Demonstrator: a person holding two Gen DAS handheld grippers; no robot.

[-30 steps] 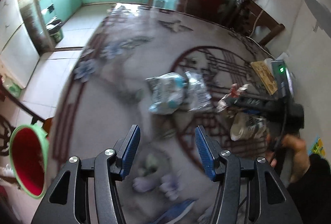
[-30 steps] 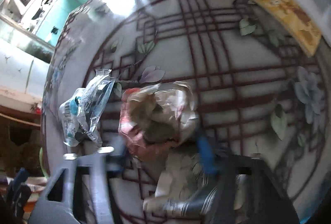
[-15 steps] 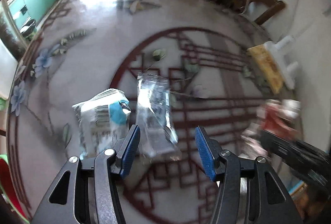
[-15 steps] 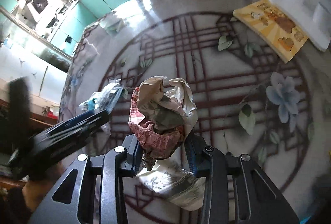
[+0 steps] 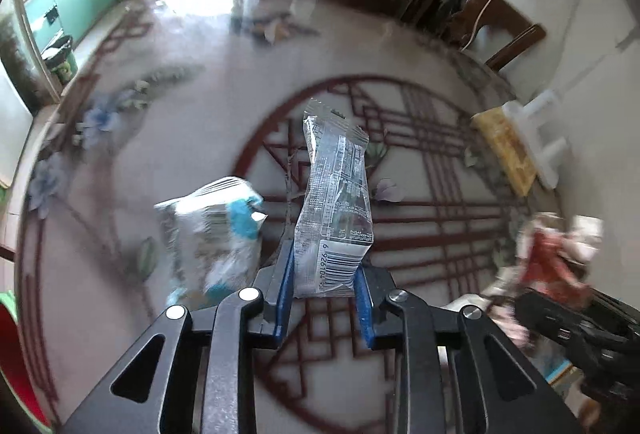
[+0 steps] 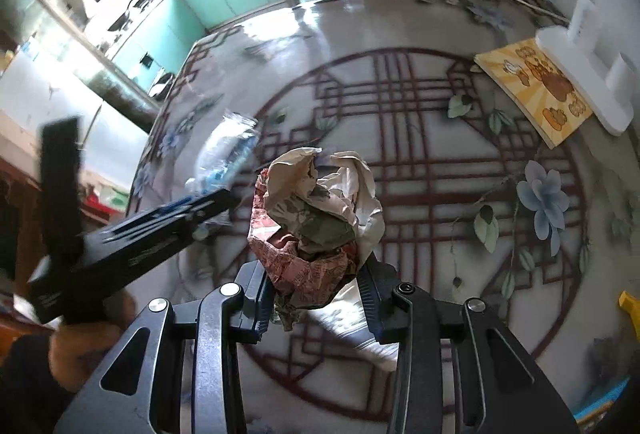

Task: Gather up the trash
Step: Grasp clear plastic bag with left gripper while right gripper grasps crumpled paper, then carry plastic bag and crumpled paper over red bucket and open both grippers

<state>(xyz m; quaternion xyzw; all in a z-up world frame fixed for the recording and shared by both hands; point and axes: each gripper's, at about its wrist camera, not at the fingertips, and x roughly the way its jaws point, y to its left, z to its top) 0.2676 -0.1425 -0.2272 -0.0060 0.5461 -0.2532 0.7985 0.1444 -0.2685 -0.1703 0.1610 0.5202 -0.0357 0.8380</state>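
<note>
The left gripper (image 5: 324, 298) is closing on a clear crinkled plastic wrapper (image 5: 334, 209), upright at 12 o'clock above the patterned round table (image 5: 200, 121). The right gripper (image 6: 316, 298) is clenched on a crumpled red-and-beige paper wad (image 6: 316, 218). A firm pinch should be confirmed before lifting, so the slippery film is not dropped.

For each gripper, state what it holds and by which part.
Left gripper: jaws closing on the clear wrapper, at its barcode end. Right gripper: shut on the crumpled paper wad, gripping its lower part.
</note>
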